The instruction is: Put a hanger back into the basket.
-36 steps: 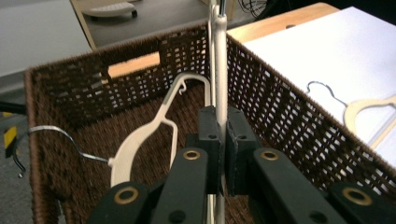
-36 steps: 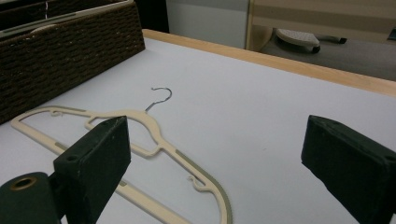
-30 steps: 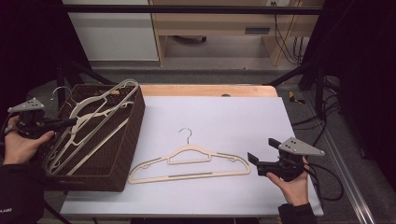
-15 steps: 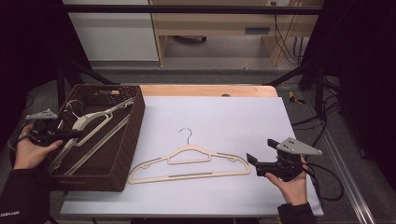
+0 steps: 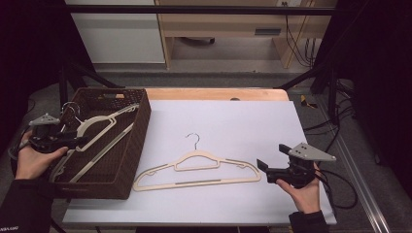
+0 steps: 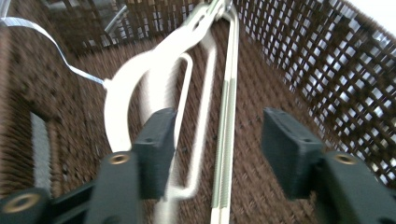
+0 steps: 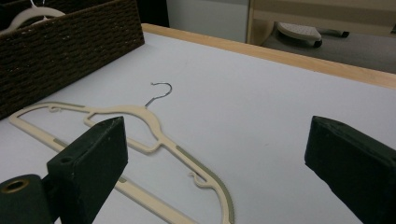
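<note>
A cream hanger (image 5: 195,155) with a metal hook lies flat on the white table (image 5: 233,121); in the right gripper view the same hanger (image 7: 152,122) lies just ahead of my right gripper (image 7: 217,135). That right gripper (image 5: 261,166) stands wide open beside the hanger's right tip, with nothing between its jaws. More cream hangers (image 5: 97,128) rest in a dark wicker basket (image 5: 133,155) at the left. My left gripper (image 5: 80,142) reaches into the basket; its jaws have just been opening. In the left gripper view a hanger (image 6: 121,102) lies under the left gripper (image 6: 219,140), not pinched.
The basket wall (image 6: 327,70) rises close on the right of the left gripper; in the right gripper view the basket (image 7: 60,51) stands at the far left. A wooden strip (image 5: 218,93) edges the table's far side. Cables (image 5: 340,184) hang off the right edge.
The left gripper lowered the raised hangers into the basket, and its jaws now stand apart with the hangers resting inside. The right hand and the table hanger have not moved.
</note>
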The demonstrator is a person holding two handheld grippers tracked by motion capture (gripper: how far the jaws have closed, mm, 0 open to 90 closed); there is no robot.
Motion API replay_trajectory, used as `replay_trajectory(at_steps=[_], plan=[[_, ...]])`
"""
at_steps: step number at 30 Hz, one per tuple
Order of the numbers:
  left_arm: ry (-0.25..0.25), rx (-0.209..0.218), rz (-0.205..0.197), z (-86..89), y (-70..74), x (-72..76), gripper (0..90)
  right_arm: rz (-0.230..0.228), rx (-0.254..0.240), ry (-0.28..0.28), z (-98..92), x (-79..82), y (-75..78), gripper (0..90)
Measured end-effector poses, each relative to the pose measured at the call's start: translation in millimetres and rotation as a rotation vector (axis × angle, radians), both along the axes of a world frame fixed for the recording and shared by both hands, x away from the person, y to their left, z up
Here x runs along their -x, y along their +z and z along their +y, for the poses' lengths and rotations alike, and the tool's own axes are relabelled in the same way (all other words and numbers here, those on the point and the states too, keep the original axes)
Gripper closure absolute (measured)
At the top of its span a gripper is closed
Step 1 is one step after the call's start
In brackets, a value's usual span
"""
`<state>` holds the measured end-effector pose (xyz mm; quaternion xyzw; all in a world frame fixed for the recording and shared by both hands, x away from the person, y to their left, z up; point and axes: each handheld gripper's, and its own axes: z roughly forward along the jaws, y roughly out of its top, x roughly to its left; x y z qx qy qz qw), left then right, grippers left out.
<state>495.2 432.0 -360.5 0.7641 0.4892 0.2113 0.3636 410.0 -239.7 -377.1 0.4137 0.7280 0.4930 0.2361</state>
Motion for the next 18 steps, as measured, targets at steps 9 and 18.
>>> replay_trajectory(at_steps=[9,18], plan=[[-0.084,0.040,-0.131,-43.3,29.1,20.9,23.0,-0.010,-0.014,-0.008,-3.6,2.0,3.4,6.0],[-0.307,0.082,-0.148,-119.7,28.0,34.3,16.1,-0.013,-0.017,-0.013,-5.0,2.3,3.7,5.8]])
